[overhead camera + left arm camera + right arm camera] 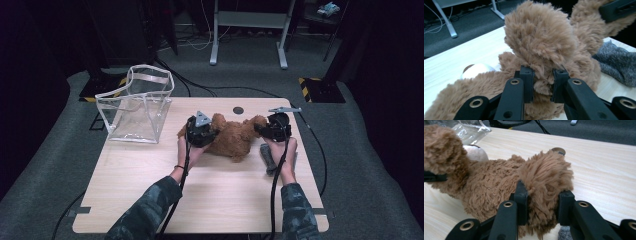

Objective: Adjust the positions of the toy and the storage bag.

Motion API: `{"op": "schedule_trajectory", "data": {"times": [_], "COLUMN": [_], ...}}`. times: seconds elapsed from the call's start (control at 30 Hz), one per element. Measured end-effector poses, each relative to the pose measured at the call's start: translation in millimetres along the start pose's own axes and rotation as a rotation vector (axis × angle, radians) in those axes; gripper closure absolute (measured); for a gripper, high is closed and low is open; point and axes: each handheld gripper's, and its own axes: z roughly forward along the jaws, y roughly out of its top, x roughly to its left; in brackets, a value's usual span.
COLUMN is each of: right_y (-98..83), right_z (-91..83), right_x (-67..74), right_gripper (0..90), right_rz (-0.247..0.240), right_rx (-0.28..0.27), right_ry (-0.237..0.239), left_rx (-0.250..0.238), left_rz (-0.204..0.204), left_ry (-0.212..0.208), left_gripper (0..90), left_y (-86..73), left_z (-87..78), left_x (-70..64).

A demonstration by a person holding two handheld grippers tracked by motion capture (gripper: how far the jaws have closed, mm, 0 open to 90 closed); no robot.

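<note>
A brown plush teddy bear [232,137] lies in the middle of the light wooden table [215,200]. My left gripper [201,131] is at the bear's left end, shut on one furry limb [541,50], which bulges above the black pads [527,82]. My right gripper [272,129] is at the bear's right end and pinches another limb [546,177] between its pads [520,202]. The bear's pale muzzle [476,70] shows behind the held limb in the left gripper view. The bear looks slightly raised off the table between the two grippers.
A clear plastic bag [137,102] with white trim stands open at the table's back left corner. A grey knitted cloth [270,157] lies under the right hand, also seen as grey fabric [619,65]. A dark round hole [238,110] marks the table's far edge.
</note>
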Motion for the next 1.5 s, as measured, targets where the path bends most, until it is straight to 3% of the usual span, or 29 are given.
{"op": "schedule_trajectory", "data": {"times": [0.3, 0.53, 0.77, 0.87, 0.97, 1.03, 1.1, 1.17, 1.23, 1.3, 1.4, 1.5], "right_y": [7.7, 11.5, 2.1, -8.2, -16.0, -20.1, -21.6, -22.5, -22.6, -22.6, -23.1, -24.3], "right_z": [-19.3, -35.6, -34.9, -25.5, -18.1, -16.1, -16.1, -16.6, -16.7, -17.6, -20.1, -24.8], "right_x": [11.9, 28.5, 45.2, 54.2, 58.7, 58.3, 57.9, 58.5, 60.1, 61.3, 57.7, 50.6], "right_gripper": [68.7, 68.7, 68.5, 67.5, 66.2, 65.3, 64.6, 63.4, 61.8, 58.7, 51.2, 40.7], "right_rz": [-0.017, -0.043, -0.083, -0.094, -0.106, -0.108, -0.093, -0.094, -0.100, -0.107, -0.096, -0.068], "right_rx": [-0.040, -0.043, -0.013, 0.025, 0.055, 0.059, 0.056, 0.059, 0.058, 0.062, 0.052, 0.035], "right_ry": [-0.022, -0.035, -0.020, 0.006, 0.032, 0.044, 0.058, 0.068, 0.075, 0.083, 0.092, 0.094], "left_rx": [-0.019, -0.021, -0.001, 0.024, 0.036, 0.017, -0.002, -0.012, 0.005, 0.027, 0.055, 0.065], "left_rz": [0.006, -0.013, -0.039, -0.056, -0.074, -0.091, -0.077, -0.063, -0.043, -0.034, -0.041, -0.053], "left_ry": [0.021, 0.025, 0.026, 0.028, 0.018, 0.039, 0.061, 0.067, 0.074, 0.078, 0.072, 0.066], "left_gripper": [75.9, 75.8, 75.2, 73.6, 67.3, 56.8, 44.9, 39.4, 40.9, 49.6, 63.9, 68.4], "left_y": [15.7, 21.5, 11.6, -1.0, -9.2, -8.6, -2.3, 4.9, 9.8, 9.9, 3.6, -6.7], "left_z": [0.2, 4.0, 5.7, 6.6, 5.5, 2.5, -2.1, -4.3, -3.3, -0.7, 1.6, 0.6], "left_x": [6.7, 11.2, 18.9, 23.2, 25.3, 25.2, 22.4, 18.3, 15.1, 13.7, 13.9, 17.1]}}
